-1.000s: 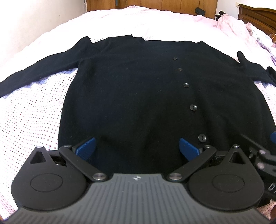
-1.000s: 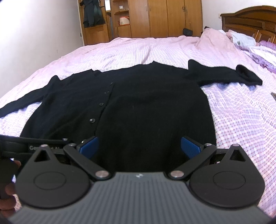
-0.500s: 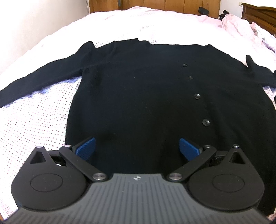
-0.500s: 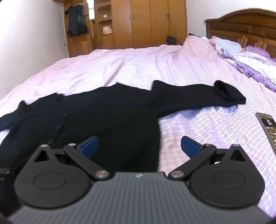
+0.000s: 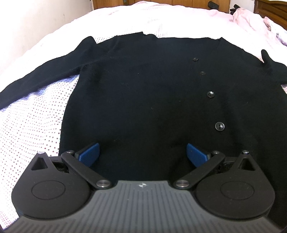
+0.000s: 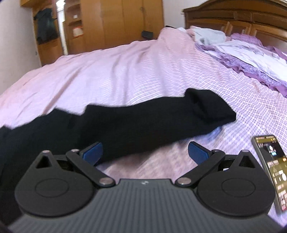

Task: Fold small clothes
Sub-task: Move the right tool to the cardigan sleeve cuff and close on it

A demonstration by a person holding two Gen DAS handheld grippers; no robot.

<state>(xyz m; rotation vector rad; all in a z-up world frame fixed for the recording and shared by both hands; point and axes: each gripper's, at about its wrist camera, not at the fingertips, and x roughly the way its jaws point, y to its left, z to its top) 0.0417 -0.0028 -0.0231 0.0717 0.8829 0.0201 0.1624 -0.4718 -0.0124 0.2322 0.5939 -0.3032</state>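
A black buttoned cardigan lies flat on the bed with its sleeves spread out. In the left wrist view its left sleeve runs off to the left. My left gripper is open and empty, low over the cardigan's hem. In the right wrist view the right sleeve stretches right and ends in a folded cuff. My right gripper is open and empty, just in front of that sleeve near the armpit.
The bed has a pink dotted sheet. A phone with a lit screen lies on the sheet at the right. Purple and white bedding is piled by the wooden headboard. A wooden wardrobe stands behind the bed.
My right gripper has swung right, from the cardigan's body to its right sleeve, and the phone has come into view. My left gripper has moved a little forward and left over the hem.
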